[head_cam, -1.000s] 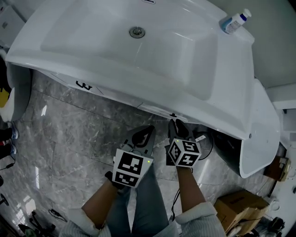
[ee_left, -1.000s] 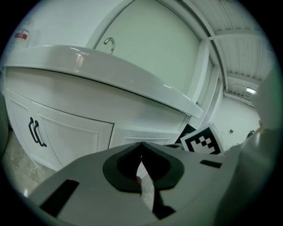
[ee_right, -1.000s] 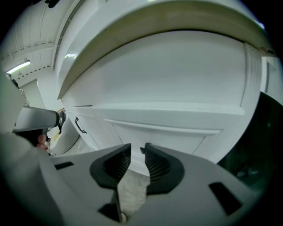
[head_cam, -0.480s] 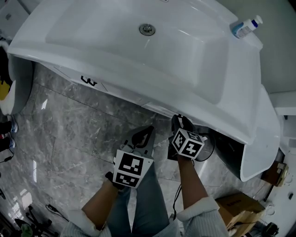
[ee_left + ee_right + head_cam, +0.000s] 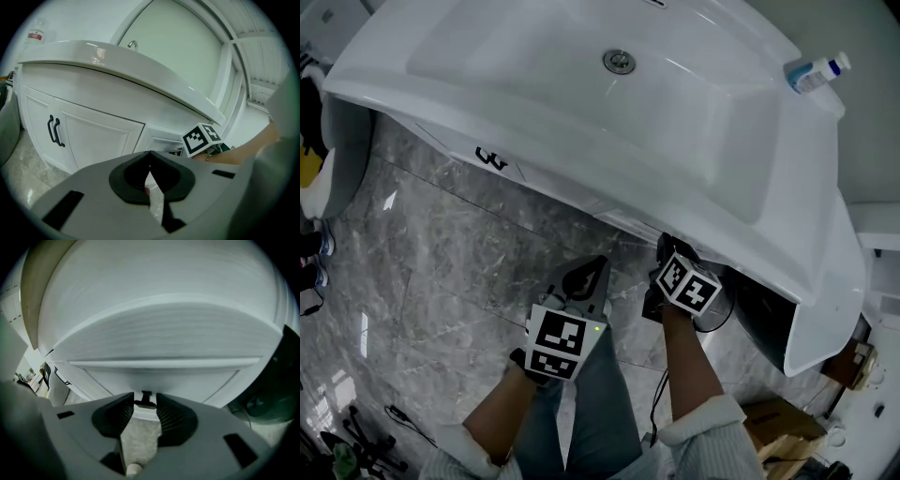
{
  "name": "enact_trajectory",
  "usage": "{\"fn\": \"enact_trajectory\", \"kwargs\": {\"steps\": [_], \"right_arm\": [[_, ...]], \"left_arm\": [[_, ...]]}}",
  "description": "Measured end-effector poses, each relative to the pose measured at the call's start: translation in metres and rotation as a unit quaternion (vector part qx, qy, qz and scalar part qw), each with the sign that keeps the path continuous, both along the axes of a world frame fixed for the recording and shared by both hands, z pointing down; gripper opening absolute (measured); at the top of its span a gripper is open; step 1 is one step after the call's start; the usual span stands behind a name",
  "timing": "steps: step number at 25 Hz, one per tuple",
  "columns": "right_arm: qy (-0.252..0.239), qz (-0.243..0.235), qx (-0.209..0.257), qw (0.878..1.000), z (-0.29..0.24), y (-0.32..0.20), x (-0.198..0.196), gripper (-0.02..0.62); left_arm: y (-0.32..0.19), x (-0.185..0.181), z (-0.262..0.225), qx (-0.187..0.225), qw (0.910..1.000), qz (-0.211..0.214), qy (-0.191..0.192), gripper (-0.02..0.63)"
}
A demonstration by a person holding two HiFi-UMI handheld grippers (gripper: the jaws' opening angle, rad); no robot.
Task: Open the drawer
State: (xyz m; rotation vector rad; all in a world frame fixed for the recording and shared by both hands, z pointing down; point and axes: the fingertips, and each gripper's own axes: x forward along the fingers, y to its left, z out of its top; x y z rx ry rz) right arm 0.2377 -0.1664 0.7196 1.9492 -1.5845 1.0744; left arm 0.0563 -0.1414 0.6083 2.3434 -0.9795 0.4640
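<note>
The white drawer front (image 5: 164, 376) fills the right gripper view under the basin's rim. Its small black handle (image 5: 146, 398) stands right at the tips of my right gripper (image 5: 145, 404). Those jaws have just opened wide and then closed a little; the handle sits in the gap and the pads do not visibly press on it. In the head view the right gripper (image 5: 667, 251) reaches under the sink (image 5: 581, 103), so the drawer is hidden there. My left gripper (image 5: 584, 281) hangs back over the floor, shut and empty, tips together (image 5: 150, 153). The drawer (image 5: 164, 140) shows beside the right gripper's cube (image 5: 201, 138).
Left of the drawer are cabinet doors with black handles (image 5: 54, 131). A bottle (image 5: 814, 73) lies on the sink's back right corner. A dark bin (image 5: 759, 309) and a cardboard box (image 5: 778, 427) stand at the right, with cables (image 5: 661, 394) on the marble floor (image 5: 441, 281).
The right gripper has dipped and rolled in closer under the basin's rim, and its jaws stand wider. The left gripper drifted slightly. The head view shifted, sliding the sink rightwards.
</note>
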Motion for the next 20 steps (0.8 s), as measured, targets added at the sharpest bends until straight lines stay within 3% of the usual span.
{"fn": "enact_trajectory", "kwargs": {"steps": [3, 7, 20], "right_arm": [[-0.01, 0.021, -0.008, 1.0, 0.002, -0.001, 0.001, 0.156], [0.013, 0.029, -0.013, 0.999, 0.003, -0.001, 0.002, 0.15], [0.061, -0.02, -0.018, 0.998, -0.005, 0.0, -0.003, 0.14]], "left_arm": [[-0.002, -0.004, 0.0, -0.001, 1.0, -0.002, 0.001, 0.017], [0.0, -0.008, -0.001, 0.0, 1.0, 0.0, -0.001, 0.017], [0.006, -0.012, -0.001, -0.003, 1.0, -0.002, 0.003, 0.017]]}}
